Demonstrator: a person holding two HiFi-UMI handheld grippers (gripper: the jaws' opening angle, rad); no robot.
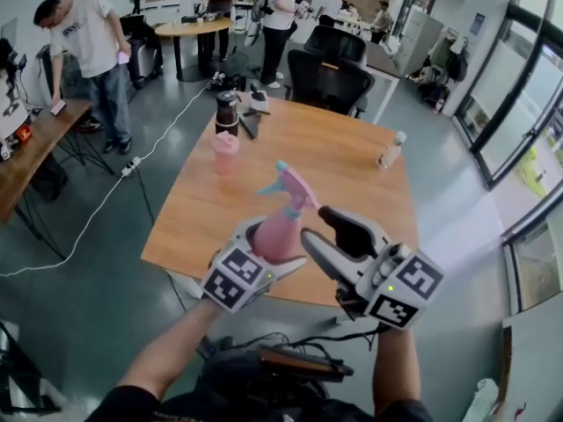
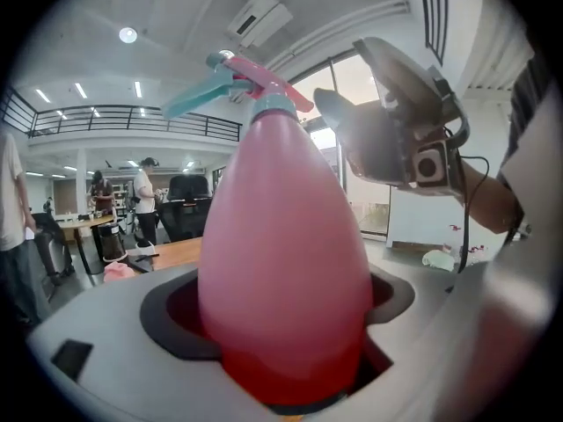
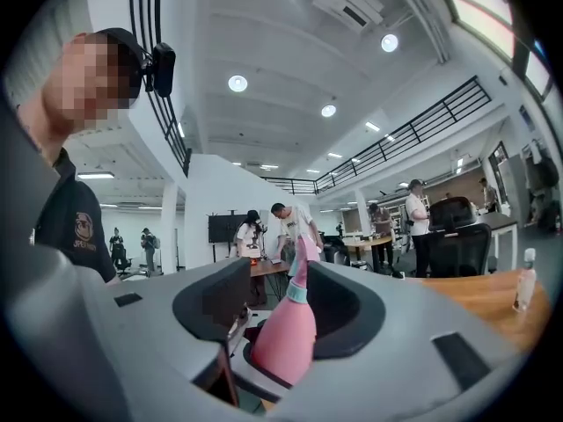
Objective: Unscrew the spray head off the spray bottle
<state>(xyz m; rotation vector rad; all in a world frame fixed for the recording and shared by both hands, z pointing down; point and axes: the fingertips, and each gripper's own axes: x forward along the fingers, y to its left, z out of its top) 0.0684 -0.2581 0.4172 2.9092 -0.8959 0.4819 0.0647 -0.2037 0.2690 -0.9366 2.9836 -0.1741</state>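
Pink plastic fills the left gripper [image 1: 280,253]: its jaws are clamped on the fat lower body of the spray bottle [image 1: 278,229], holding it upright above the near edge of the wooden table [image 1: 343,161], likely so the body cannot turn while the top is worked. The right gripper [image 1: 318,227] sits just beside the bottle on its right, jaws apart and gripping nothing. Its own view shows the bottle lined up with the gap, though whether a pad grazes it I cannot quite tell. The teal-and-pink spray head [image 1: 288,183] sits on the neck, so the unscrewing looks unfinished; the open gripper seems poised to close round the head for a twist. Farther back on the table stand a pink cup [image 1: 226,152], a dark flask [image 1: 227,111] and a small bottle [image 1: 392,152], well apart from the work
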